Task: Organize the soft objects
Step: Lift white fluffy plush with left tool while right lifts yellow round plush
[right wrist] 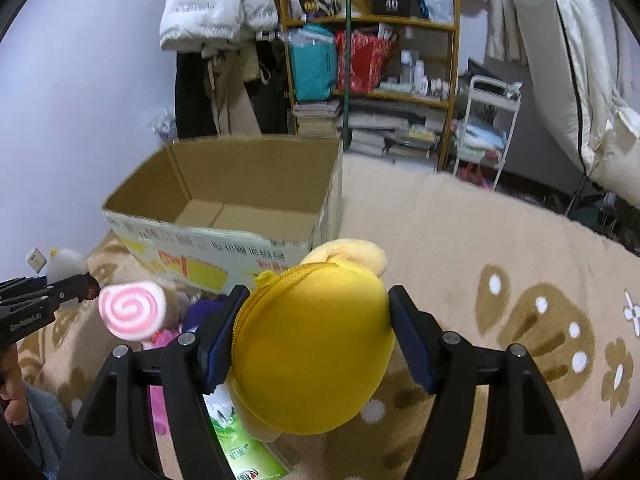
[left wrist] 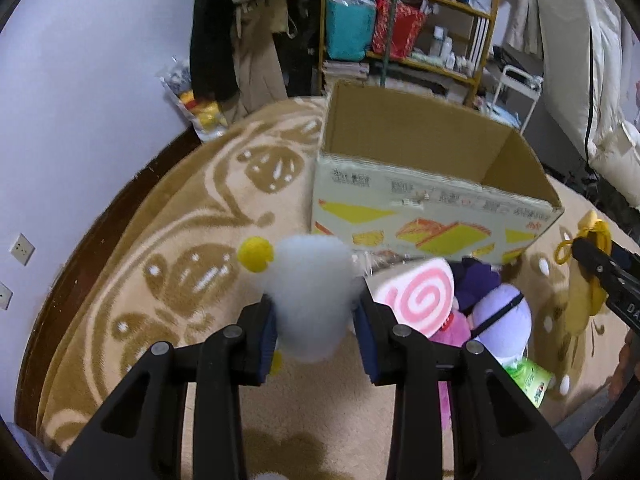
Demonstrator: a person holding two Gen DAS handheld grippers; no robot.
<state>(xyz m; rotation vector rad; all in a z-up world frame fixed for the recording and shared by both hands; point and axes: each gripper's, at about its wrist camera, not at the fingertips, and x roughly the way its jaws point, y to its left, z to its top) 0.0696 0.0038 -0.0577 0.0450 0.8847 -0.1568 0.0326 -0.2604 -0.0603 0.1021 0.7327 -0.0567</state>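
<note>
Plush toys: two are in the tongs, the rest lie in a heap on the rug (left wrist: 132, 280) at the near wall of the box (left wrist: 432, 216). Left gripper (left wrist: 316, 320) is clenched on a white fluffy toy (left wrist: 312, 292) with a yellow pompom (left wrist: 256, 255); both pads press its sides and it hangs clear of the rug, short of the box's near-left corner. Right gripper (right wrist: 316, 336) is grasping a yellow zip pouch (right wrist: 312, 352); pads touch it on both sides, and a paler plush bit sticks out past it toward the box's near-right corner. Heap: pink-swirl cushion (left wrist: 416, 298), purple plush (left wrist: 480, 284), lavender round plush (left wrist: 504, 320), pink plush (left wrist: 452, 330), and a green packet (left wrist: 528, 380) at the heap's near edge. Box stands open-topped on the rug; the part of its floor seen from the right wrist is bare cardboard. Shelf (right wrist: 372, 92) and hanging clothes (right wrist: 216, 12) stand beyond the rug's far edge.
</note>
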